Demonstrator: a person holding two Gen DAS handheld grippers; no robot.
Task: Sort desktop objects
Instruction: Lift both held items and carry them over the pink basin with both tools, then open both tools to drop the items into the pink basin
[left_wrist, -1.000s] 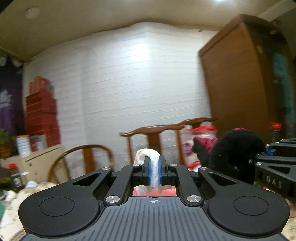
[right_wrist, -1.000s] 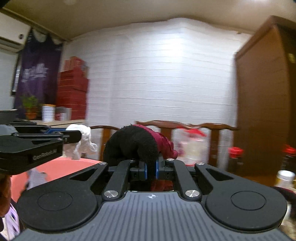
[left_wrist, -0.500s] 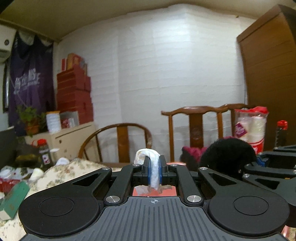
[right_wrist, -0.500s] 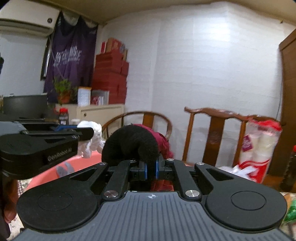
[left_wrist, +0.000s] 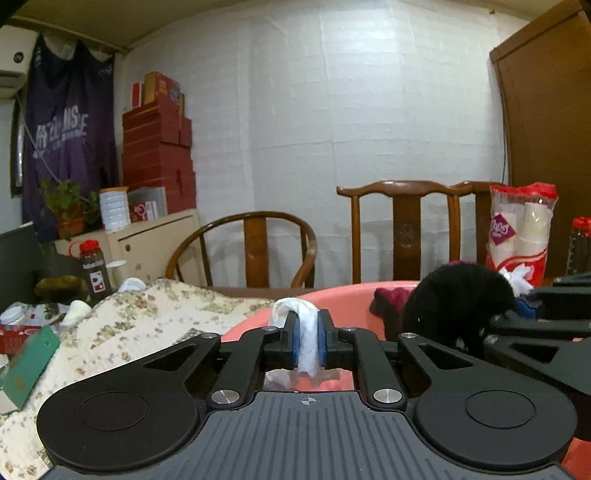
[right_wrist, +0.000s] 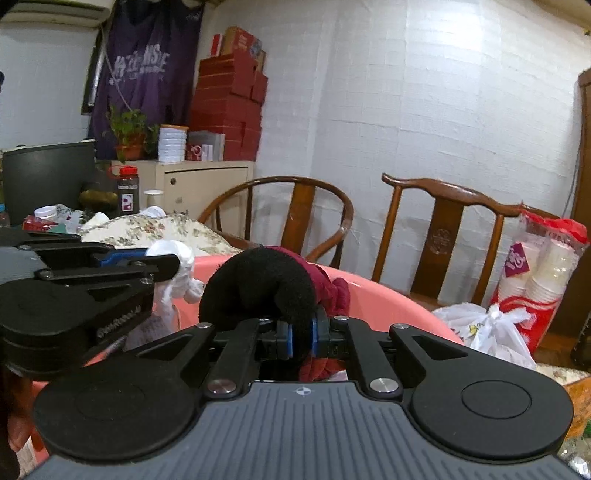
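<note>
My left gripper (left_wrist: 308, 341) is shut on a white crumpled cloth (left_wrist: 304, 328) and holds it over a pink basin (left_wrist: 332, 295). My right gripper (right_wrist: 300, 338) is shut on a black and dark red fuzzy cloth (right_wrist: 266, 288), also above the pink basin (right_wrist: 388, 299). In the left wrist view the black cloth (left_wrist: 454, 306) and the right gripper show at the right. In the right wrist view the left gripper (right_wrist: 162, 264) with the white cloth (right_wrist: 177, 280) shows at the left.
A floral cloth (left_wrist: 147, 314) covers the table. A green box (left_wrist: 26, 369), jars and a dark bottle (left_wrist: 94, 273) lie at the left. Two wooden chairs (left_wrist: 406, 229) stand behind. A pack of paper cups (left_wrist: 517, 229) and a tied white bag (right_wrist: 480, 325) are at the right.
Both grippers have tilted downward and turned left with their cloths still held. The pink basin and the table now show below them.
</note>
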